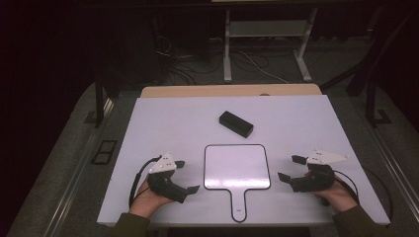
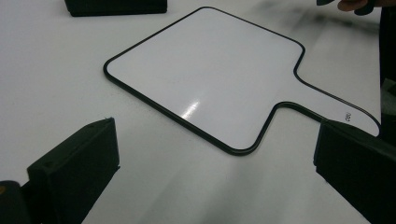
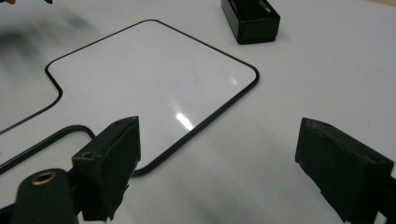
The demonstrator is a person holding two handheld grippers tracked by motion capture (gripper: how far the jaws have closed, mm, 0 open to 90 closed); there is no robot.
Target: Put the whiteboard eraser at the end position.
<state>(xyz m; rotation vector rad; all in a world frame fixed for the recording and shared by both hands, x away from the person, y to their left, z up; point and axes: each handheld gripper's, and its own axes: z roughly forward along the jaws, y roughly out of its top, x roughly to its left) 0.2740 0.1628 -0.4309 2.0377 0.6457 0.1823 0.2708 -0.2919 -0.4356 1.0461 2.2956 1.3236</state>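
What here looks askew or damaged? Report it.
Nothing looks damaged or spilled. The whiteboard lies flat and square to the table, its handle toward the person. The black eraser beyond it lies at an angle to the table edges. Both claws, left and right, hang open, holding nothing.

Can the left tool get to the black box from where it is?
Probably yes. The left tool is open and holds nothing, and bare table lies between it and the box. The whiteboard lies flat to one side, so nothing seems to block the way.
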